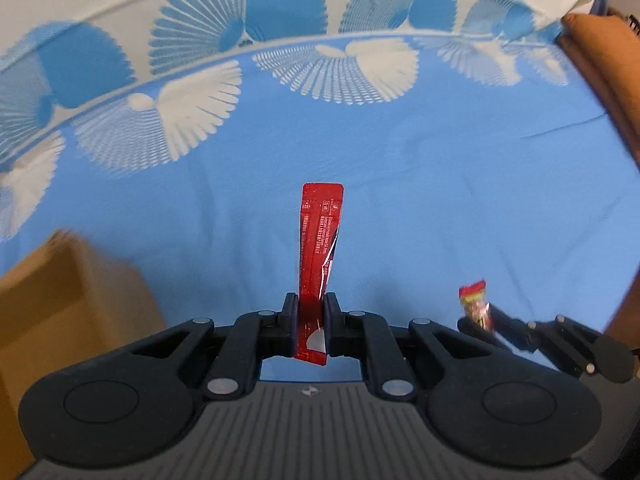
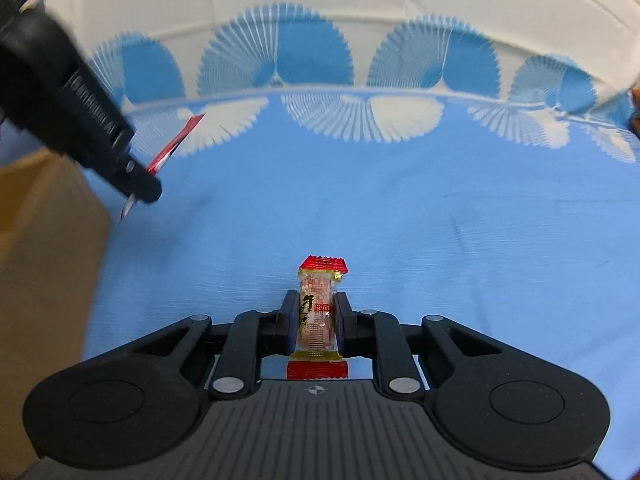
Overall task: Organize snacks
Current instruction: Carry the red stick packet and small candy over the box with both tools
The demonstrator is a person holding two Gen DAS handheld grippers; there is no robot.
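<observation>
Now you hold 2 snacks clear of the blue cloth (image 1: 440,168), 1 per gripper.

Left wrist view: your left gripper (image 1: 311,312) is clamped flat on the red sachet (image 1: 320,240), its long end sticking out ahead, likely so it can drop into the cardboard box (image 1: 72,300) just beside it. Right wrist view: your right gripper (image 2: 318,316) pinches the clear candy bar (image 2: 318,312) across its middle, both red ends free, so it stays balanced.

You see a glossy red foil sachet (image 1: 318,236); a shiny clear-plastic candy wrapper (image 2: 318,312); matt black plastic jaws; smooth blue cloth (image 1: 440,184); a matt cardboard box (image 2: 44,272).
</observation>
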